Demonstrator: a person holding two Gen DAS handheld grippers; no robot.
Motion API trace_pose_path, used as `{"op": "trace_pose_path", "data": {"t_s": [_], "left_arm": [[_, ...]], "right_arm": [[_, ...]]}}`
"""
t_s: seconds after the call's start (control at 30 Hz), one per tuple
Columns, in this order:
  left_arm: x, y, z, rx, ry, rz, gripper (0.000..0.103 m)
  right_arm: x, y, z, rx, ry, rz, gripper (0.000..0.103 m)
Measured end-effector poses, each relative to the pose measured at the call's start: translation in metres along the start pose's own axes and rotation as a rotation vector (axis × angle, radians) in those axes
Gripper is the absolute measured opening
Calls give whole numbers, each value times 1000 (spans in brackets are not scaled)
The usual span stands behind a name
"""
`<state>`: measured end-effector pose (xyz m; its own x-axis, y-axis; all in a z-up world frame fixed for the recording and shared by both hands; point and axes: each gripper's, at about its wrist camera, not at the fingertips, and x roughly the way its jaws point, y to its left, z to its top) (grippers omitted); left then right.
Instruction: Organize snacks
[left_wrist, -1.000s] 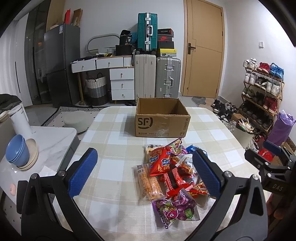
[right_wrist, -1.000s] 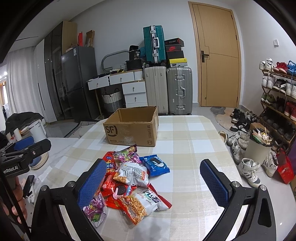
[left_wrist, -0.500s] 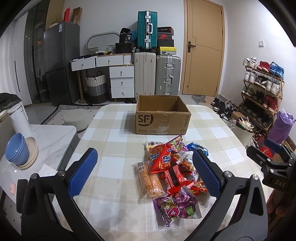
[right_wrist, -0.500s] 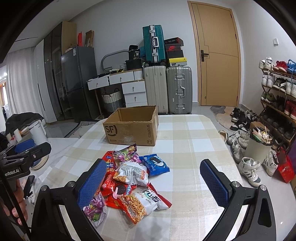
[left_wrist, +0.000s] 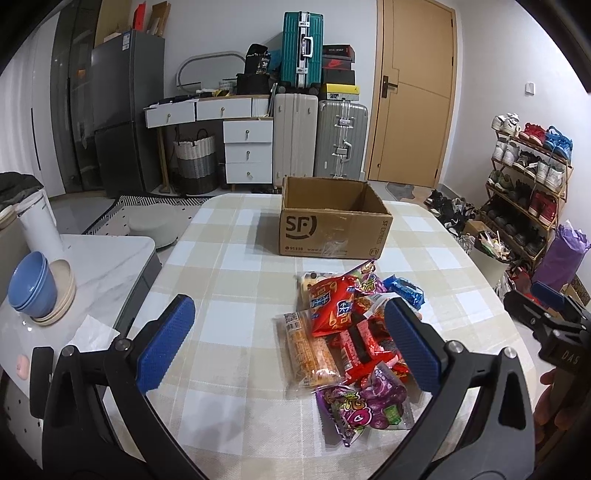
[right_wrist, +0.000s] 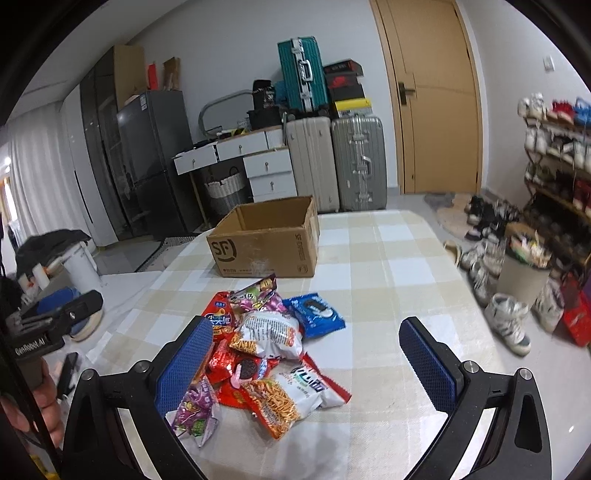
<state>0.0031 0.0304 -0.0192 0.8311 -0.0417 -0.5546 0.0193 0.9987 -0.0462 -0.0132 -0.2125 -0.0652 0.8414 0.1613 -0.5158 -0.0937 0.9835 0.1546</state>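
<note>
A pile of several snack bags (left_wrist: 354, 332) lies on the checked tablecloth, also in the right wrist view (right_wrist: 266, 343). It includes a red chip bag (left_wrist: 330, 304), a purple candy bag (left_wrist: 364, 408), a blue cookie pack (right_wrist: 314, 310) and a white chip bag (right_wrist: 269, 328). An open, empty SF cardboard box (left_wrist: 332, 225) stands behind the pile; it also shows in the right wrist view (right_wrist: 266, 240). My left gripper (left_wrist: 288, 343) is open and empty above the near left of the pile. My right gripper (right_wrist: 306, 365) is open and empty above the pile's near right.
A marble side table (left_wrist: 99, 266) at the left holds blue bowls (left_wrist: 31, 284) and a white canister (left_wrist: 38, 225). Suitcases (left_wrist: 317, 136), drawers and a fridge stand behind the table. A shoe rack (left_wrist: 528, 177) and a bin (right_wrist: 524, 273) stand at the right.
The left gripper has drawn back and risen slightly, so the box looks farther. The right wrist view has tilted and shifted, with the pile now more between its fingers.
</note>
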Motion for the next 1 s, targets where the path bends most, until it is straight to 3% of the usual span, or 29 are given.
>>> {"op": "trace_pose_path", "data": {"t_s": [0.3, 0.5, 0.67, 1.0], "left_arm": [[5, 2, -2, -3, 11, -5, 102], [17, 2, -7, 6, 42, 6, 102], [47, 9, -17, 2, 116, -6, 102], [126, 7, -53, 13, 289, -72, 102]], "right_arm": [[-6, 2, 0, -48, -55, -90, 103], [-8, 4, 0, -71, -69, -93, 103], [1, 3, -4, -85, -51, -71, 103], [46, 15, -24, -110, 51, 55, 103]]}}
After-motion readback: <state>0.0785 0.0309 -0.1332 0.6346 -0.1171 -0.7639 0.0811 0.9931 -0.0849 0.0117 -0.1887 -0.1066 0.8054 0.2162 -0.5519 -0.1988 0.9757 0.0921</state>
